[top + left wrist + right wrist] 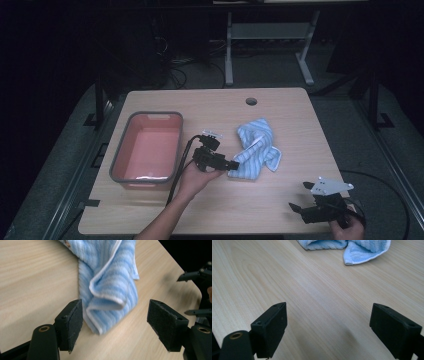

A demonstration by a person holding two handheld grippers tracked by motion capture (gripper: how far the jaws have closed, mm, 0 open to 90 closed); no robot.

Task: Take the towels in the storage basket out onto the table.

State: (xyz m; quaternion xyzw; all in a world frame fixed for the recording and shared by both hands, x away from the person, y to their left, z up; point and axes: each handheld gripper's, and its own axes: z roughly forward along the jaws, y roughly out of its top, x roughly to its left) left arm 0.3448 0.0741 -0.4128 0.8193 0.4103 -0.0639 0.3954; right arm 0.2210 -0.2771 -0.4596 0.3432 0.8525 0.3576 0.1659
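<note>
- High view: you had the left hand-held gripper [234, 164] out near the middle of the tabletop [280, 107], pointing toward the blue striped towel [257, 147], with its tips right at the towel's near-left edge.
- That towel was lying crumpled a bit right of the tabletop's centre, with a white-trimmed corner flopped out toward the right.
- To the left of your left hand [196, 179] sat a grey tub [147, 148] with a pinkish inside, well clear of the towel. Your gripper's cable ran down past the tub's right wall.
- Your right hand-held gripper [296, 209] was parked way down at the near right corner of the tabletop, well apart from the towel, with its grey three-cornered plate [327, 186] on top.
- Left gripper view: your left hand-held gripper [115, 326] had its jaws spread wide, and a rolled fold of the towel [110, 287] reached down between them. The fold's tip sat closer to the left pad [75, 323], just beside it, though I couldn't tell if it was actually touching. The other pad was clear of the cloth, so nothing was pinched.
- Right gripper view: your right hand-held gripper [328, 327] was spread wide too, with just bare wood between the pads, and the towel [359, 248] sat far off at the top edge.
- There was also a round hole [251, 101] in the tabletop near the far edge, behind the towel.
</note>
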